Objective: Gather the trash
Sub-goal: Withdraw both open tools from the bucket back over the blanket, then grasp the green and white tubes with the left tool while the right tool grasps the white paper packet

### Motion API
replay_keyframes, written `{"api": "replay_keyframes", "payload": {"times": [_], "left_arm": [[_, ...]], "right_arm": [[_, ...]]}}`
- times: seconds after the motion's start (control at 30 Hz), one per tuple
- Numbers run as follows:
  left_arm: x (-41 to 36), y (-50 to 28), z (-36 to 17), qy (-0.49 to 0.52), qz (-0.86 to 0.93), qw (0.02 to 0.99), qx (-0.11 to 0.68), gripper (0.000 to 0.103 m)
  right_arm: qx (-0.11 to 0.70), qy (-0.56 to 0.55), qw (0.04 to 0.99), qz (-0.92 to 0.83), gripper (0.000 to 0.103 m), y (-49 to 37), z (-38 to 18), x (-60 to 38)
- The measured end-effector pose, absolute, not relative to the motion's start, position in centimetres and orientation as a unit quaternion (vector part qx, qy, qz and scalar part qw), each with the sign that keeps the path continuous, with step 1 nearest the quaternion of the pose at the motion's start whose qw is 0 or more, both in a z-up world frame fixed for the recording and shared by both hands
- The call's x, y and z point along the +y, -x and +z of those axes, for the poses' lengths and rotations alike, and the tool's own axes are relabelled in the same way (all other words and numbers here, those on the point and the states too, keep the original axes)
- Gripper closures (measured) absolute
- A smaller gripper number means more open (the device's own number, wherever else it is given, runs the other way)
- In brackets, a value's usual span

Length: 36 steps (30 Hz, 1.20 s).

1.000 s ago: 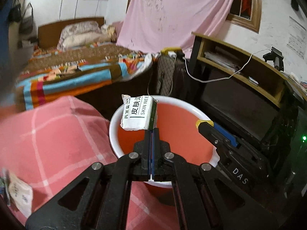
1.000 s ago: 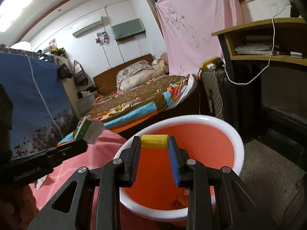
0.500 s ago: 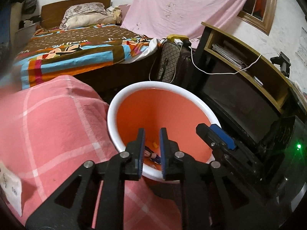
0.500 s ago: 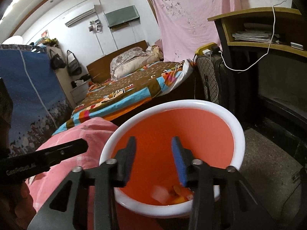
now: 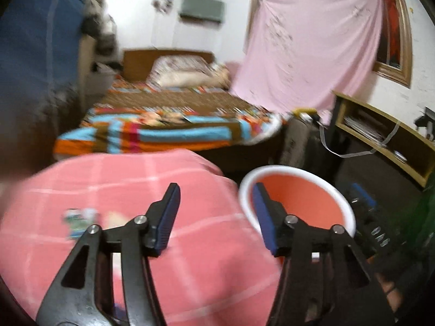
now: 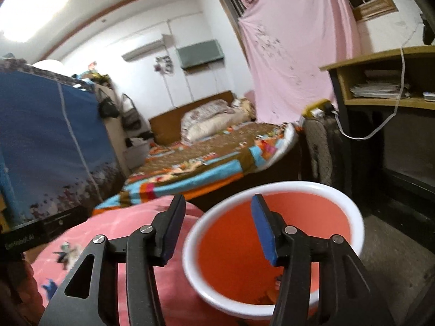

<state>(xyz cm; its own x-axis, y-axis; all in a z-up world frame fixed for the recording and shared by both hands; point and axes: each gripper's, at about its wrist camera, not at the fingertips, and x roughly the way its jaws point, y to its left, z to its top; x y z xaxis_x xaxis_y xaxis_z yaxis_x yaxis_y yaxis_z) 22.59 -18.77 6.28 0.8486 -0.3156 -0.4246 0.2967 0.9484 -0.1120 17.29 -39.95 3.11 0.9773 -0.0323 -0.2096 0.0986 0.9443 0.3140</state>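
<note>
Through the left wrist camera, our left gripper (image 5: 216,214) is spread wide with nothing between its blue-padded fingers (image 5: 168,214). We take the round orange plastic basin with the white rim (image 5: 297,187) as our landmark; it lies just right of this gripper, beside the pink checked cloth (image 5: 122,184). The next piece of trash, a small blurred wrapper (image 5: 78,218), lies on that cloth well left of the basin and left of this gripper. Its long axis is too smeared to tell. Nothing stands between it and the fingers.

Through the right wrist camera, our right gripper (image 6: 217,226) is likewise spread and empty, hanging over the basin's near-left rim. A few scraps (image 6: 272,289) lie in the basin's bottom. The wrapper sits far left of the basin, with a small blue scrap (image 6: 50,289) nearer us. The left gripper is closer to both, so we judge the coming pick is its job.
</note>
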Motion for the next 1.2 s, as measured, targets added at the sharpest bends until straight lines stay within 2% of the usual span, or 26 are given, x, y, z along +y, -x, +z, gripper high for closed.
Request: {"api": "replay_keyframes", "payload": {"times": [0.07, 0.1, 0.23, 0.27, 0.33, 0.4, 0.47, 0.5, 0.67, 0.97, 1.2], "left_arm": [[-16.6, -21.4, 6.4, 0.026, -0.136, 0.968, 0.208, 0.063], [-15.8, -21.0, 6.5, 0.029, -0.127, 0.971, 0.203, 0.06], [-12.1, -19.2, 7.1, 0.036, -0.082, 0.981, 0.174, 0.049], [-11.4, -18.8, 7.3, 0.038, -0.073, 0.983, 0.166, 0.043], [-10.0, -18.3, 7.5, 0.049, -0.069, 0.984, 0.158, 0.032], [-8.4, -17.5, 7.6, 0.071, -0.072, 0.985, 0.142, 0.013], [-7.3, -16.5, 7.5, 0.079, -0.05, 0.989, 0.118, 0.014], [-7.0, -16.3, 7.5, 0.077, -0.042, 0.99, 0.114, 0.014], [-5.3, -15.3, 7.6, 0.073, -0.007, 0.992, 0.1, 0.014], [-2.5, -14.7, 8.0, 0.069, 0.028, 0.995, 0.069, 0.014], [-1.8, -16.2, 7.3, 0.038, 0.056, 0.996, 0.059, 0.014]], "right_arm": [[0.086, -0.157, 0.984, -0.018, 0.044, -16.7, 3.7, -39.0], [0.081, -0.153, 0.985, -0.015, 0.037, -16.5, 3.9, -38.7], [0.061, -0.144, 0.988, 0.005, 0.033, -15.8, 4.8, -37.2], [0.055, -0.14, 0.989, 0.011, 0.032, -15.6, 5.0, -36.7], [0.045, -0.132, 0.99, 0.023, 0.023, -15.3, 5.3, -35.9], [0.031, -0.123, 0.991, 0.049, 0.017, -15.0, 5.7, -34.8], [0.017, -0.118, 0.989, 0.087, 0.008, -15.0, 5.9, -34.1], [0.011, -0.118, 0.988, 0.1, 0.0, -14.9, 5.9, -33.6], [0.0, -0.123, 0.982, 0.146, 0.0, -14.9, 6.7, -31.6], [-0.028, -0.077, 0.983, 0.163, 0.0, -14.9, 7.7, -27.1], [-0.02, -0.027, 0.987, 0.158, 0.0, -16.3, 7.4, -24.3]]}}
